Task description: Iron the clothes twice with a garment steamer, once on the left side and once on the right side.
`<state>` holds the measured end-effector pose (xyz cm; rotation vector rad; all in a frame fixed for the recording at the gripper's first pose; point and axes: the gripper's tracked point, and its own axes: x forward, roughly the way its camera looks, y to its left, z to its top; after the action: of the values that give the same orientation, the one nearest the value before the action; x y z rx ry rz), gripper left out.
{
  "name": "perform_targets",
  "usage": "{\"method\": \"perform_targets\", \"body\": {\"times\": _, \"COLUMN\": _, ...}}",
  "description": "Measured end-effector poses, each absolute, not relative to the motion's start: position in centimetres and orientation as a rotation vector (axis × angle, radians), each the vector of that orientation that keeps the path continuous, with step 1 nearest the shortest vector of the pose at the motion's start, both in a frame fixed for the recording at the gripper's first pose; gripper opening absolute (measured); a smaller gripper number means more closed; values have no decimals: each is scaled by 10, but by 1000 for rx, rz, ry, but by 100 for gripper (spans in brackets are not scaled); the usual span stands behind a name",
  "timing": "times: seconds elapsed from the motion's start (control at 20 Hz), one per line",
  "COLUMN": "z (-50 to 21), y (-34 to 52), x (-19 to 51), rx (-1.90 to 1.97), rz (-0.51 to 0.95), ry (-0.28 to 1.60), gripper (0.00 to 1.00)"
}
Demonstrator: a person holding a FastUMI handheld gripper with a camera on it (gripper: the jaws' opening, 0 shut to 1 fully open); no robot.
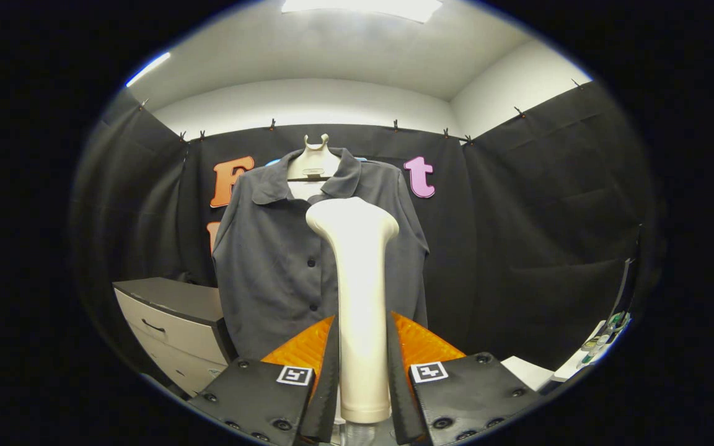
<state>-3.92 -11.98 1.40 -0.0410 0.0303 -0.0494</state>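
Observation:
A cream garment steamer (360, 297) stands upright between my fingers, its flared head up near the shirt's chest. My gripper (362, 347) is shut on the steamer's handle, one finger pressing on each side. Beyond it hangs a dark grey button-front shirt (276, 254) with a collar, on a pale hanger (315, 162) against the black cloth wall. The steamer head covers part of the shirt's middle and right front. How far the head is from the cloth I cannot tell.
A low cabinet with light drawer fronts and a dark top (174, 322) stands left of the shirt. A white surface with small items (586, 362) lies at the right. Black cloth walls close in the booth.

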Motion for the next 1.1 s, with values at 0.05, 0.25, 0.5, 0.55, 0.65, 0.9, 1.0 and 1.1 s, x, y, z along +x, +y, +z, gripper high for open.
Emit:
{"method": "perform_targets", "body": {"times": 0.05, "z": 16, "y": -120, "x": -41, "rx": -41, "rz": -52, "ry": 27, "gripper": 44}}
{"method": "perform_targets", "body": {"times": 0.25, "z": 23, "y": -116, "x": -51, "rx": -33, "rz": -42, "ry": 13, "gripper": 43}}
{"method": "perform_targets", "body": {"times": 0.5, "z": 29, "y": -116, "x": -58, "rx": -24, "rz": -41, "ry": -6, "gripper": 43}}
{"method": "perform_targets", "body": {"times": 0.55, "z": 30, "y": -116, "x": -59, "rx": -22, "rz": -40, "ry": -7, "gripper": 43}}
{"method": "perform_targets", "body": {"times": 0.65, "z": 28, "y": -116, "x": -58, "rx": -22, "rz": -39, "ry": -7, "gripper": 44}}
{"method": "perform_targets", "body": {"times": 0.9, "z": 24, "y": -119, "x": -58, "rx": -13, "rz": -41, "ry": 2, "gripper": 44}}
{"method": "perform_targets", "body": {"times": 1.0, "z": 24, "y": -119, "x": -57, "rx": -13, "rz": -41, "ry": 4, "gripper": 44}}
{"method": "perform_targets", "body": {"times": 1.1, "z": 23, "y": -119, "x": -56, "rx": -12, "rz": -42, "ry": 4, "gripper": 44}}
